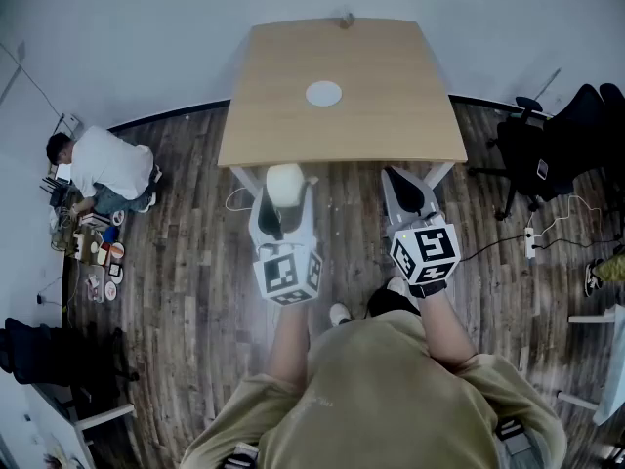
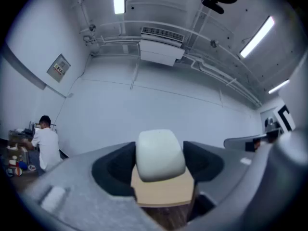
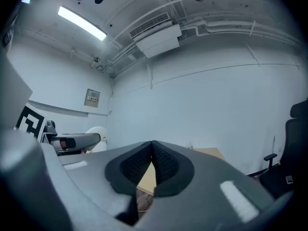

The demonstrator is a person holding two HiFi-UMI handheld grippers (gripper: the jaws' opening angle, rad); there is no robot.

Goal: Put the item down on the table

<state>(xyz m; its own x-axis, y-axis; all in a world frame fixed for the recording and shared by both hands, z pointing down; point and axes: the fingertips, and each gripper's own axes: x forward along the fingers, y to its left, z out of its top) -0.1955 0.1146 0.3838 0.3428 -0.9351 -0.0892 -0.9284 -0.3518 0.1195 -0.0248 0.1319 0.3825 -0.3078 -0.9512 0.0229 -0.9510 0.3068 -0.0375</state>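
Wood table bearing white disc, left gripper clasping white item

Your right gripper: jaws pressed together, nothing between. Beyond, tan table. Far left, your left gripper, white item at its tip. Right edge, black chair.

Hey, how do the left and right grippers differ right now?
The left gripper is clamped on a white rounded item; the right gripper holds nothing. The left gripper's jaws stand apart around it; the right gripper's are together. Both point toward the table.
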